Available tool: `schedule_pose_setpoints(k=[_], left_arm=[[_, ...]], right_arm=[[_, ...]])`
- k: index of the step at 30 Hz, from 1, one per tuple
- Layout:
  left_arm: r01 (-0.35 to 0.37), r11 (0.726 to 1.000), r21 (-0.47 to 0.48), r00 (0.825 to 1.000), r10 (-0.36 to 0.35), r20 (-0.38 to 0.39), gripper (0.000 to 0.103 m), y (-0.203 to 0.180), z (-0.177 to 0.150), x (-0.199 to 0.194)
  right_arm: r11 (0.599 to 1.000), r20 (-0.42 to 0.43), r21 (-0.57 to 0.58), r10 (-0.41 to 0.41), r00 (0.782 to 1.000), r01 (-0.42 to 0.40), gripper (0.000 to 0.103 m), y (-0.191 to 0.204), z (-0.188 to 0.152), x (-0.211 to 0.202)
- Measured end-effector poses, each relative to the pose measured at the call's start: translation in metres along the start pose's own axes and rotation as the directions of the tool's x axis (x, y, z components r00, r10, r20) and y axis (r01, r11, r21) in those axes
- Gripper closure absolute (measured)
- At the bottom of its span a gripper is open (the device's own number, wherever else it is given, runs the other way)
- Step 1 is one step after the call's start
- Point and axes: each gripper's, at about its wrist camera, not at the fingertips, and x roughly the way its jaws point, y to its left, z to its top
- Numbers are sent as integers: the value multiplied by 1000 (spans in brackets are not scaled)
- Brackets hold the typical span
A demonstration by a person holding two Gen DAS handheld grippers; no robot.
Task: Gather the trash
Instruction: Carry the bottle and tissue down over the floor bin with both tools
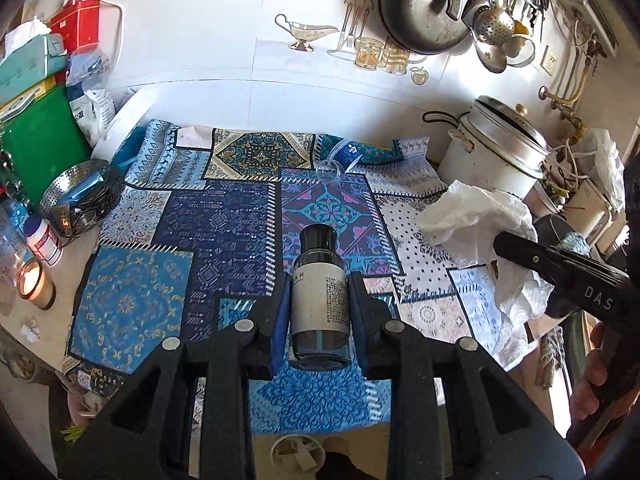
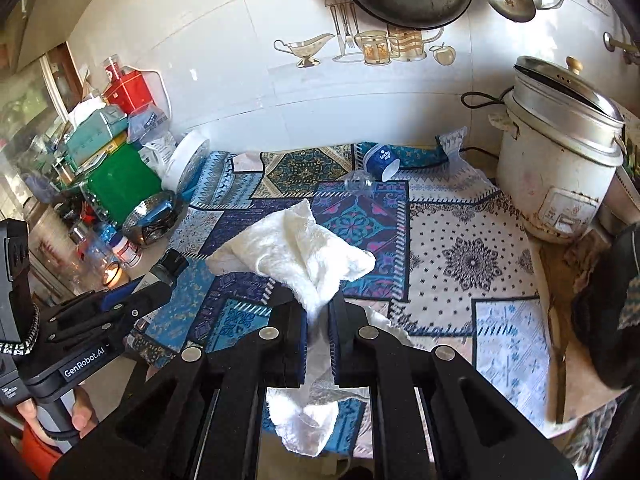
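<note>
My left gripper (image 1: 319,308) is shut on a small dark bottle (image 1: 319,292) with a white label and black cap, held above the patterned cloth (image 1: 224,216). My right gripper (image 2: 318,312) is shut on a crumpled white paper towel (image 2: 296,252), which hangs out above and below the fingers. The towel (image 1: 476,216) and the right gripper also show at the right of the left wrist view. The left gripper with the bottle (image 2: 160,276) shows at the left of the right wrist view. A blue cup (image 2: 380,162) lies on its side at the back of the cloth, with a clear plastic lid (image 2: 360,182) beside it.
A white rice cooker (image 2: 560,160) stands at the back right. At the left are a green box (image 2: 120,180), a perforated steel basket (image 2: 154,220), a lit candle (image 1: 32,284), a small pill jar (image 1: 42,240) and stacked boxes. Pans and ladles hang on the tiled wall.
</note>
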Motion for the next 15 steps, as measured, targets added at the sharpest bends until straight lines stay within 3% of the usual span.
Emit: schedule_pose_setpoints(k=[4, 9, 15], left_arm=[[39, 999, 33, 999, -38, -34, 76, 23, -43, -30], [39, 997, 70, 996, -32, -88, 76, 49, -99, -57], [50, 996, 69, 978, -35, -207, 76, 66, -161, -58]], right_arm=[[998, 0, 46, -38, 999, 38, 95, 37, -43, -7], [995, -27, 81, -62, 998, 64, 95, 78, -98, -7], [987, -127, 143, -54, 990, 72, 95, 96, -156, 4]])
